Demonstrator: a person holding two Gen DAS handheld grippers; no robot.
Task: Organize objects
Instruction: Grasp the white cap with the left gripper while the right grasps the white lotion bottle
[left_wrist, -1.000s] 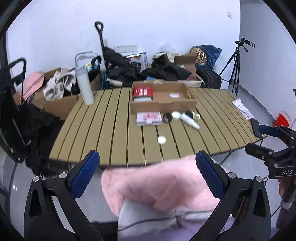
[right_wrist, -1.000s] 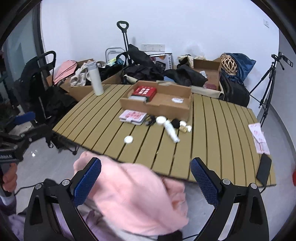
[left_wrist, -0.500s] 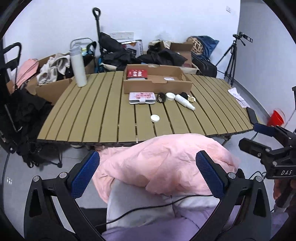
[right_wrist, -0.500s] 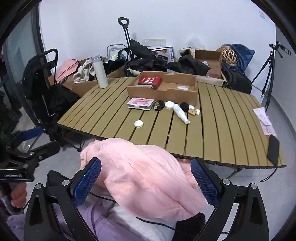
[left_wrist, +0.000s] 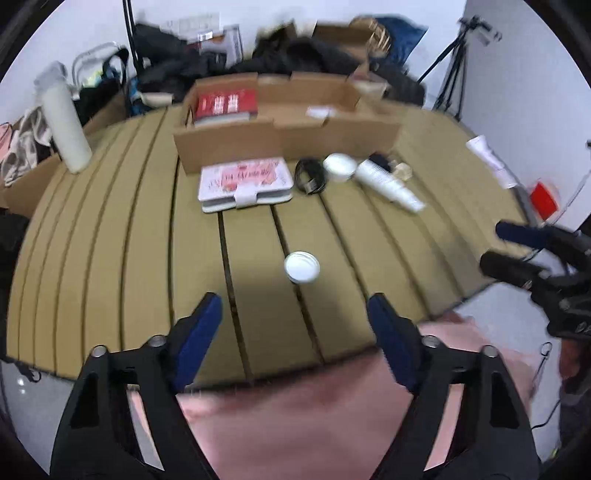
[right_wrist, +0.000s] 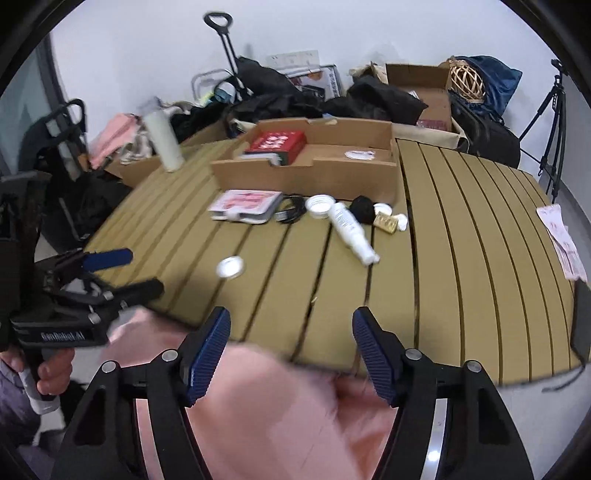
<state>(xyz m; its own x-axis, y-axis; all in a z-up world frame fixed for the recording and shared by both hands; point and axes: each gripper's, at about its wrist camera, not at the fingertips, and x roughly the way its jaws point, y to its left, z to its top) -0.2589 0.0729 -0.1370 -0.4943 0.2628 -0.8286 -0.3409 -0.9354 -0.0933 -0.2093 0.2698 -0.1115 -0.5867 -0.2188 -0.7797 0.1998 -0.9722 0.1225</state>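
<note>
1. Left gripper (left_wrist: 294, 308): jaws spread wide and holding nothing, poised over the near edge of the slatted tabletop (left_wrist: 110, 240); it also appears from the side in the right wrist view, jaws parted.
2. Right gripper (right_wrist: 291, 325): jaws likewise apart and empty, above the near edge of the tabletop, to the right of the left gripper.
3. Small round white lid (left_wrist: 301, 267): lies alone on the tabletop, just ahead of the left gripper and between its fingers in that view.
4. Cardboard box (left_wrist: 288, 136): open-topped, at the far middle of the tabletop; a red packet (left_wrist: 226, 103) lies in its left part and a small white item (right_wrist: 359, 155) in its right part.
5. Row in front of the box, left to right: white-and-pink case (left_wrist: 245, 182), coiled black cable (left_wrist: 311, 175), white jar (left_wrist: 340, 167), white tube (left_wrist: 388, 184) lying slantwise, and a small gold-coloured piece (right_wrist: 386, 222).
6. White bottle (left_wrist: 64, 125): upright at the far left corner of the tabletop.
7. Pink garment (right_wrist: 280, 417): fills the foreground below both grippers; motion blur softens its outline.
</note>
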